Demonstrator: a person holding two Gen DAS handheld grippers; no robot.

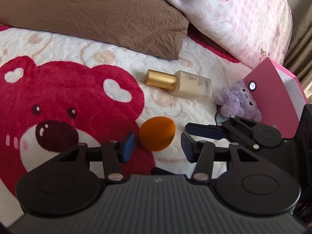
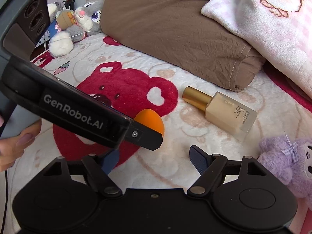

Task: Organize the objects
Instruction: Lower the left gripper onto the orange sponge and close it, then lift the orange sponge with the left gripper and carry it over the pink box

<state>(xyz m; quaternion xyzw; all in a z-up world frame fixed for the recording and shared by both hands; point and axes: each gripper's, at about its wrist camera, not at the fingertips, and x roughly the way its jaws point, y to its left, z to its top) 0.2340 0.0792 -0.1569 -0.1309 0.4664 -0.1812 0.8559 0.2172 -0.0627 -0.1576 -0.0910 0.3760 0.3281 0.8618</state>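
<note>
A plush fleece blanket with a red bear print carries everything; it is soft and will give under any press. Far off, a crinkled brown pillow looks limp. At the right a stiff pink box stands open. Beside it the purple plush toy is light and squashy, best pinched at the body. The foundation bottle lies on its side mid-scene: hard, slick, likely glass and breakable, best taken across its flat sides. Nearest, the orange sponge, egg-shaped and springy, sits between the spread fingers of the left gripper, untouched. The right gripper is spread too, holding nothing.
</note>
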